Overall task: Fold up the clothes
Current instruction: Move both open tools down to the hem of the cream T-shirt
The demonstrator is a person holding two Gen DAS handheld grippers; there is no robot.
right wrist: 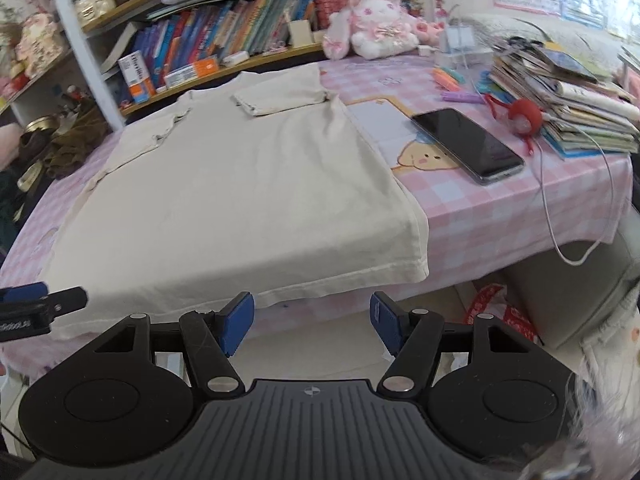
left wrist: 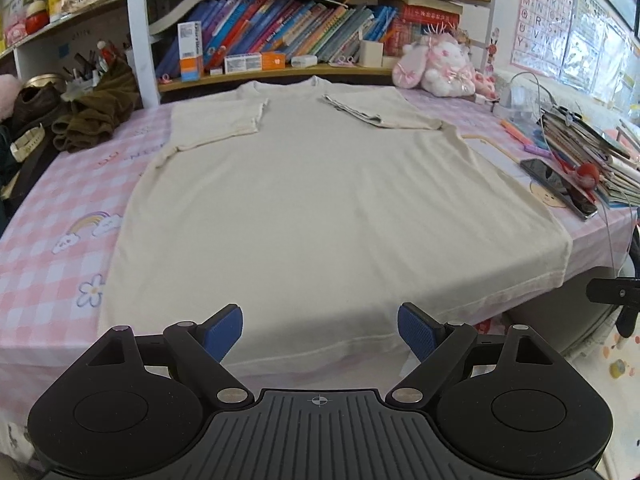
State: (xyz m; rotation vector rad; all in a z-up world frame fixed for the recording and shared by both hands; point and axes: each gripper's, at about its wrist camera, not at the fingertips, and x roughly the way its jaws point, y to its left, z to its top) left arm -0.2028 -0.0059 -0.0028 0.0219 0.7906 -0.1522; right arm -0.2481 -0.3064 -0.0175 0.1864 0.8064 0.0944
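A matt cream knit T-shirt lies on a smooth pink-checked cloth covering the counter. The tongs are matt black plastic with textured blue pads; a glossy glass-faced phone lies beside paper books.

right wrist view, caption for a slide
Open right gripper at the hem of a cream t-shirt, sleeves folded in.
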